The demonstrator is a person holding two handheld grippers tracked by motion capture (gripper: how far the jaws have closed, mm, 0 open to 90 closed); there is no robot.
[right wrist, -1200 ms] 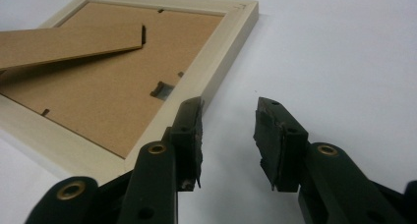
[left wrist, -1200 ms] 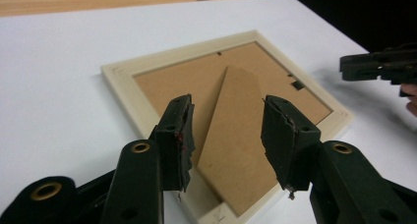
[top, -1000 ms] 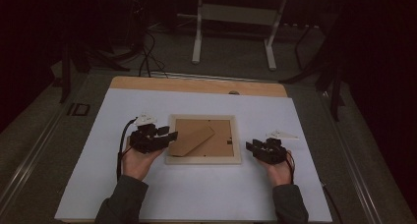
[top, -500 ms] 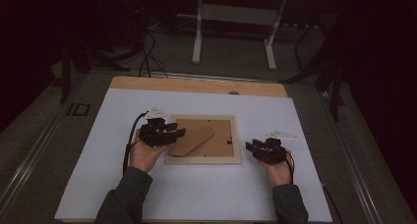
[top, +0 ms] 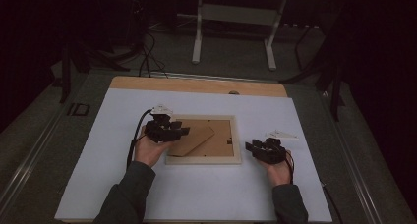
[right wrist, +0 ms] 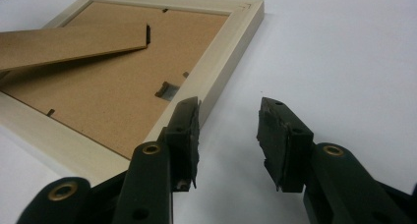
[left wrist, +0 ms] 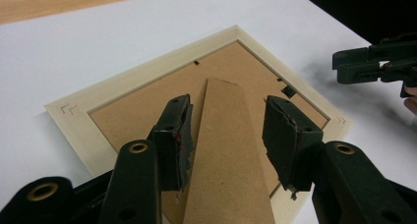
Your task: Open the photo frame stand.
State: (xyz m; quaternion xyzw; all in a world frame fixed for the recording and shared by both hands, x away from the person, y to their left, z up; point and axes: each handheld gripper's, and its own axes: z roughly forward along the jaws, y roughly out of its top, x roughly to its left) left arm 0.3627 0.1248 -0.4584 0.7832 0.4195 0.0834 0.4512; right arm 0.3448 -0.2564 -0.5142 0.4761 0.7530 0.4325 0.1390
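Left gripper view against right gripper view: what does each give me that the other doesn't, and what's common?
Left gripper view: the left tool's open jaws sit either side of the cardboard stand, with the right tool farther off at the right edge.
Right gripper view: the right tool's open jaws are above bare white table beside the frame's rim, and the stand is seen side-on, apparently lifted off the backing.
Both: the pale wooden frame lying face down, brown backing up.

1 pic frame (top: 203,141) (face down), 2 grippers, 1 table (top: 196,199).
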